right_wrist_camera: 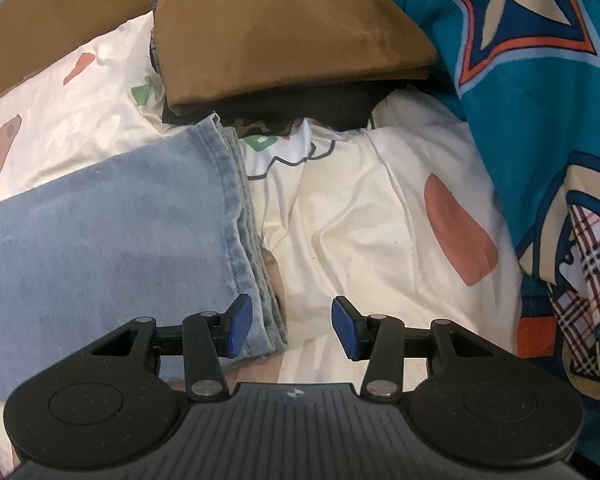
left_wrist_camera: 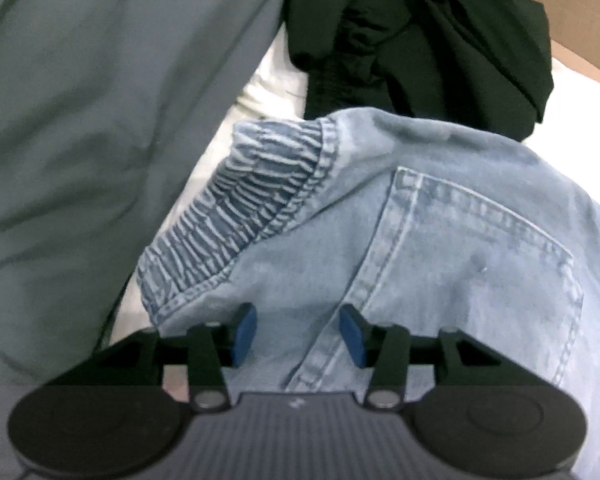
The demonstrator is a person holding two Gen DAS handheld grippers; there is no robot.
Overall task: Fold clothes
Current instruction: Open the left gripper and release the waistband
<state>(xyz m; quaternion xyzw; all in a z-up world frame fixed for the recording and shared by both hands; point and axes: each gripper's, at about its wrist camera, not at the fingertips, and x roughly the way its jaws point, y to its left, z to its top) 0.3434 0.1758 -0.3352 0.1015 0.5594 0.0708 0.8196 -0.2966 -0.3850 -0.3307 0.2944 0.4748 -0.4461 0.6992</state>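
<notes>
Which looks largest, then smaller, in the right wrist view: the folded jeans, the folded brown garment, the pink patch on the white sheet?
1. folded jeans, though nearness to the camera enlarges them
2. folded brown garment, farther away, so the ranking against the jeans is unsure
3. pink patch, clearly smallest

Faded matt denim jeans
</notes>
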